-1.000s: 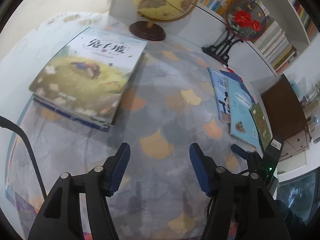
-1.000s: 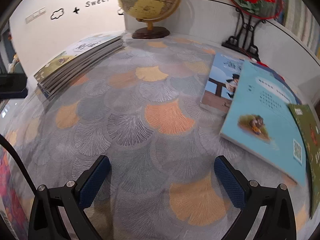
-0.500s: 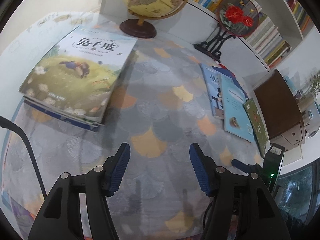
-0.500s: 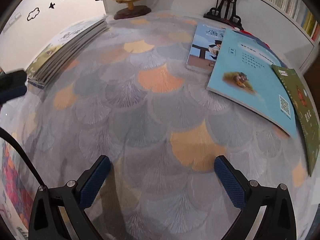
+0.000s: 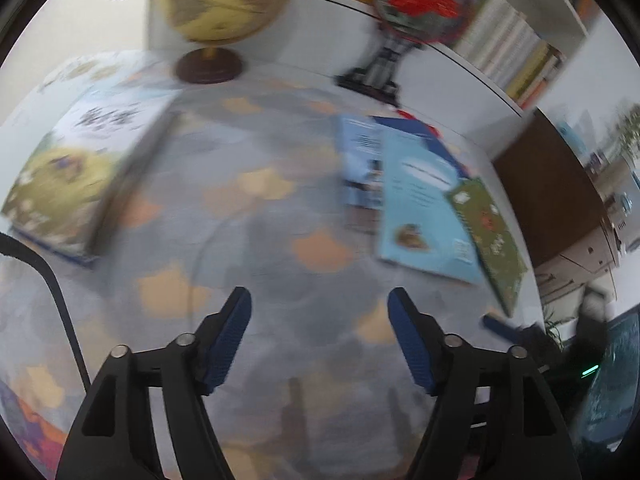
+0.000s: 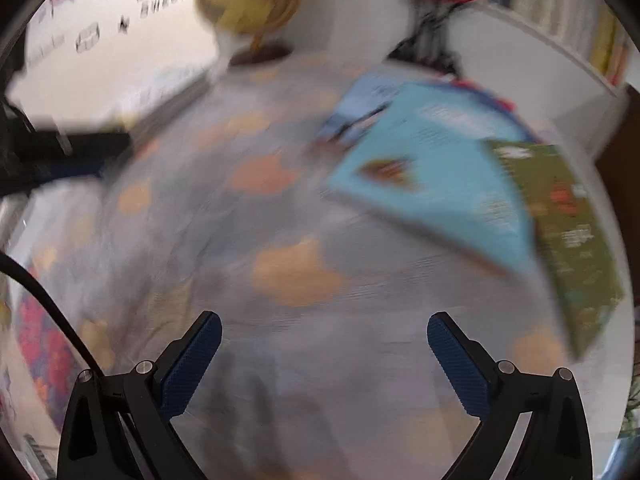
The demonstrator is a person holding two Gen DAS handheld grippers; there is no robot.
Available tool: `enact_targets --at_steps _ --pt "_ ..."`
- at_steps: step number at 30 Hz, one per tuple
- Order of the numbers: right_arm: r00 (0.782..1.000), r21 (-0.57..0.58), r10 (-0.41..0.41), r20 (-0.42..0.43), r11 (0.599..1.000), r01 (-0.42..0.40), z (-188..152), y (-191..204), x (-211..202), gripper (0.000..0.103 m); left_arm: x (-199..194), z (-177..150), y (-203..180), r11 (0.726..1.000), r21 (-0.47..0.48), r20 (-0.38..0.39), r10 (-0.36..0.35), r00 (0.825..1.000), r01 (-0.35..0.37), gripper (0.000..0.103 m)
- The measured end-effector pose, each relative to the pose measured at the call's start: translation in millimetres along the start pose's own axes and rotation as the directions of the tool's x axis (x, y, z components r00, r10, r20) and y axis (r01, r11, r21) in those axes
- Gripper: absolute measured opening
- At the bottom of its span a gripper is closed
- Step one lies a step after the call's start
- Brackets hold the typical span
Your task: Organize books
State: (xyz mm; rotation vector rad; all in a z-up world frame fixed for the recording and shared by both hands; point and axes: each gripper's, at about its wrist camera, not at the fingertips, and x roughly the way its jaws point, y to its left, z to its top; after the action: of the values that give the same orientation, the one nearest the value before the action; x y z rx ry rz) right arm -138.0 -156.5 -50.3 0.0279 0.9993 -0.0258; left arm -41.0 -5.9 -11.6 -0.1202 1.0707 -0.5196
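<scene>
A stack of books (image 5: 80, 168) with a green meadow cover lies on the left of the table; it shows blurred in the right wrist view (image 6: 168, 92). On the right lie three overlapping books: a blue-white one (image 5: 360, 160), a light blue one (image 5: 424, 208) (image 6: 432, 188) and a green one (image 5: 488, 236) (image 6: 568, 232). My left gripper (image 5: 319, 308) is open and empty above the patterned tablecloth (image 5: 280, 240). My right gripper (image 6: 324, 328) is open and empty, short of the light blue book. Both views are motion-blurred.
A globe (image 5: 220, 4) and a round red-flower fan on a black stand (image 5: 416, 4) stand at the table's back edge. Bookshelves (image 5: 512, 60) run behind. A brown cabinet (image 5: 560, 200) is at the right. The left gripper's body (image 6: 60, 152) shows at the right wrist view's left.
Both grippers have swung toward the right-hand books, which now sit nearer and larger. Both views have gone blurred. Both stay open and empty.
</scene>
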Motion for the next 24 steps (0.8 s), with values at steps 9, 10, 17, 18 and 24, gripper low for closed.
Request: enact_targets --at_steps 9,10,17,18,24 --pt "0.986 0.113 -0.094 0.135 0.990 0.079 9.0 -177.7 -73.9 0.103 57.2 16.7 -129.5 0.991 0.086 -0.027 -0.102 0.994 0.104 0.070" --pt "0.987 0.111 -0.100 0.126 0.990 0.086 10.2 -188.8 -75.7 0.103 63.7 18.7 -138.7 0.989 0.086 -0.039 -0.114 0.993 0.117 0.070" --pt "0.992 0.139 -0.066 0.107 0.989 0.050 26.3 -269.6 -58.9 0.091 119.0 20.9 -196.4 0.969 0.078 -0.147 -0.222 0.964 0.235 0.064" --pt "0.993 0.136 -0.058 0.099 0.990 0.044 28.2 -274.3 -54.1 0.089 127.0 19.5 -202.1 0.968 0.079 -0.163 -0.225 0.961 0.240 0.064" --pt "0.999 0.083 -0.005 0.038 0.997 0.002 34.3 -296.5 -14.7 0.082 153.2 15.6 -213.8 0.971 0.065 -0.199 -0.211 0.957 0.228 0.064"
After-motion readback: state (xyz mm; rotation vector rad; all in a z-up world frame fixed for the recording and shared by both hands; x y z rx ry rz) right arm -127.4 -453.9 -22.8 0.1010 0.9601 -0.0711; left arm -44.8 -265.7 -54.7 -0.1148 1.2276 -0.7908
